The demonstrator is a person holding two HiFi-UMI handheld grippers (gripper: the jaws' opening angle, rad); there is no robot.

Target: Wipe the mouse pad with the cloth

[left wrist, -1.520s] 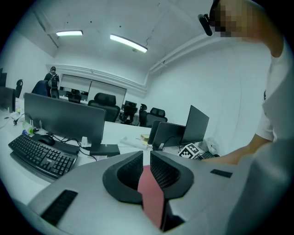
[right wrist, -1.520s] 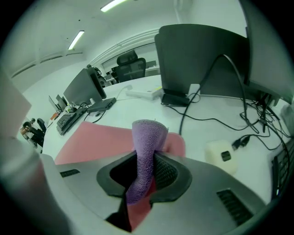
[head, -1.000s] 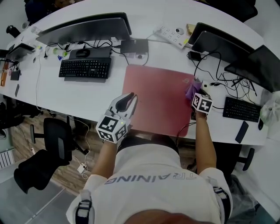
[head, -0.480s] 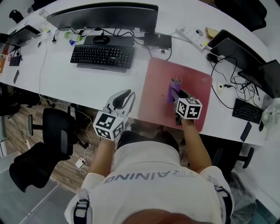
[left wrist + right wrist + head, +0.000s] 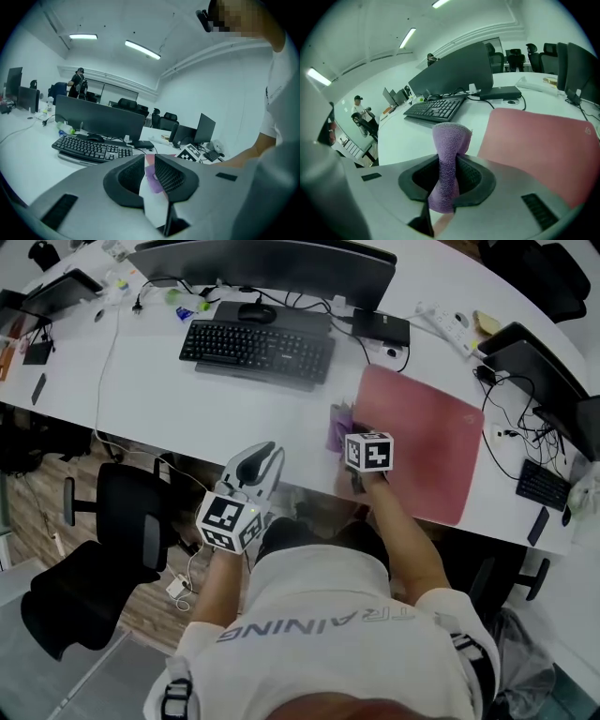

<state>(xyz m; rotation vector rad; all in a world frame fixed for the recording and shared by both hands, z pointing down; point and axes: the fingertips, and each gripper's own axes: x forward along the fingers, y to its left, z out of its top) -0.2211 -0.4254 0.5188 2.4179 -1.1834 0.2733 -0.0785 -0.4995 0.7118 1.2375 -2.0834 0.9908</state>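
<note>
The red mouse pad (image 5: 427, 442) lies on the white desk to the right of the keyboard. My right gripper (image 5: 345, 439) is shut on a purple cloth (image 5: 338, 426), which stands up from between the jaws. It sits at the pad's left edge, half over the white desk. In the right gripper view the cloth (image 5: 449, 140) fills the jaws and the pad (image 5: 534, 136) spreads to the right. My left gripper (image 5: 265, 456) hovers at the desk's front edge, left of the pad, its jaws close together with nothing between them. Through their narrow gap the cloth (image 5: 153, 180) shows far off.
A black keyboard (image 5: 258, 351), a mouse (image 5: 258, 312) and a wide monitor (image 5: 272, 259) stand at the back left. Cables, a power strip (image 5: 450, 324), dark screens (image 5: 534, 362) and a second keyboard (image 5: 536, 486) crowd the right. An office chair (image 5: 122, 531) stands below the desk.
My right gripper has carried the cloth leftward across the pad, from its right edge to its left edge. The left gripper has kept its place near the desk's front edge.
</note>
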